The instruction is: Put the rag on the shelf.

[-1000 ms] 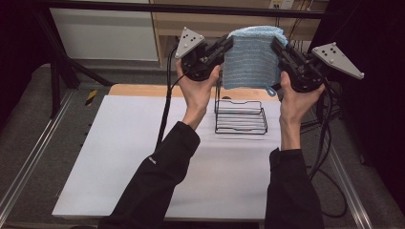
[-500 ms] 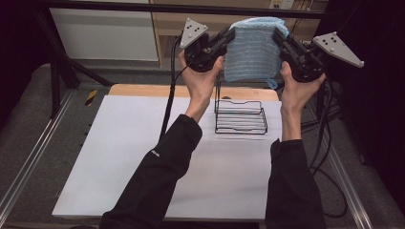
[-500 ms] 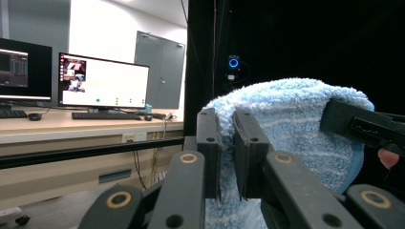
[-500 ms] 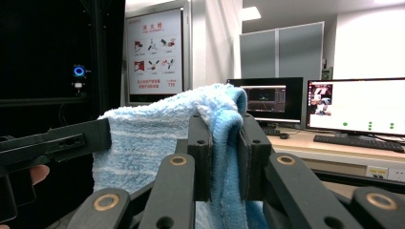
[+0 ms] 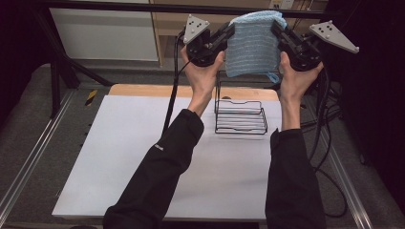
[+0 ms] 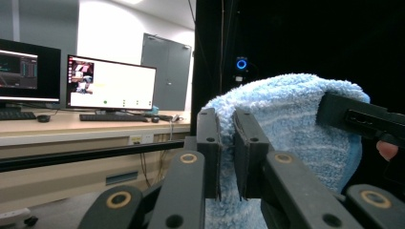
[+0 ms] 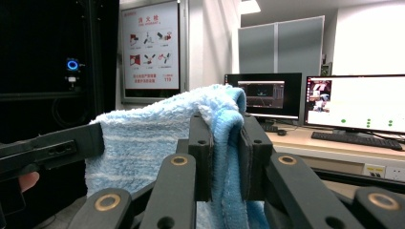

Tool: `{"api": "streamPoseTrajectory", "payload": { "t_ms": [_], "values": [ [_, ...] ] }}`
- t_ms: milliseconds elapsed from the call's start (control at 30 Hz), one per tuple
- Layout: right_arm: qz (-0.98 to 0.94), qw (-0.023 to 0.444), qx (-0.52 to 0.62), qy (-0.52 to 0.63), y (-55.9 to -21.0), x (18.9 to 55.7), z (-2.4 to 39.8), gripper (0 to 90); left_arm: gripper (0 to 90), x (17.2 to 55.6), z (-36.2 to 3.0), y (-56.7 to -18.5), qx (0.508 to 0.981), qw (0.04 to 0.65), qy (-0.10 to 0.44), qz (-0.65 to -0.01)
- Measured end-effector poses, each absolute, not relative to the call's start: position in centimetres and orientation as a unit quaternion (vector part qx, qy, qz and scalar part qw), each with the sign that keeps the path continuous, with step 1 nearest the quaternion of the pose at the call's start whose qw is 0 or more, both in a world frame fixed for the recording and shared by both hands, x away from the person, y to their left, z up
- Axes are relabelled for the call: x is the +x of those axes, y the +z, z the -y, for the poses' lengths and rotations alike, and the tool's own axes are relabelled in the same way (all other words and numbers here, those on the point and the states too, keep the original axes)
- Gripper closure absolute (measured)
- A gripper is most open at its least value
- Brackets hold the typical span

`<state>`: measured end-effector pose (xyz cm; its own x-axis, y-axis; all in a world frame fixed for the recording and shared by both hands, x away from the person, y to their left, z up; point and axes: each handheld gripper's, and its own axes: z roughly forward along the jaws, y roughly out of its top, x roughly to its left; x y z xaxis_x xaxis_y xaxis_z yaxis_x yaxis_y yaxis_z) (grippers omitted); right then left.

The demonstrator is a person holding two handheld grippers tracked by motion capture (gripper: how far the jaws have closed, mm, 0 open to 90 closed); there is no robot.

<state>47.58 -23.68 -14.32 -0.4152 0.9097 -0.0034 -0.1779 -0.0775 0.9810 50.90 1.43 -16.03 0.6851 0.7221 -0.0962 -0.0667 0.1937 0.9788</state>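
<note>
You are holding the blue towel up high in the air, far above the bench. Your left tool is pinched on the towel's top left corner. Your right tool is pinched on the top right corner. In the left gripper view, the two black jaws sit close together with the fluffy towel edge squeezed between them. In the right gripper view, the jaws press on a thick fold of the towel, and the cloth bulges over the top of them.

The towel is stretched flat between your two tools and hangs down like a little flag. Its top edge runs from one hand to the other, side to side.

The black wire rack stands on the bench, down below the towel and a bit nearer to you. Its tall bar stands up at the back of the rack, and in the high view its top sits right at the towel's bottom edge. The rack is about in the middle between your hands, so neither hand is much closer.

I think the next move is to bring the towel down toward the rack, with both hands going down together. Keep the top edge level, so that the towel does not slip to one side.
</note>
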Motion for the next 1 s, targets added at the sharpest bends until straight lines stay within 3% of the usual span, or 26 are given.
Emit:
{"api": "streamPoseTrajectory", "payload": {
  "t_ms": [533,1000],
  "values": [
    [-0.549,0.393,0.374,0.636,-17.7,49.8,24.8,79.1,82.0,53.4,-0.7,-18.3,0.615,0.678,0.287,-0.283],
    [-0.568,0.373,0.387,0.623,-21.0,49.1,25.9,78.9,81.8,52.8,-0.4,-21.1,0.646,0.659,0.276,-0.269]
  ]
}}
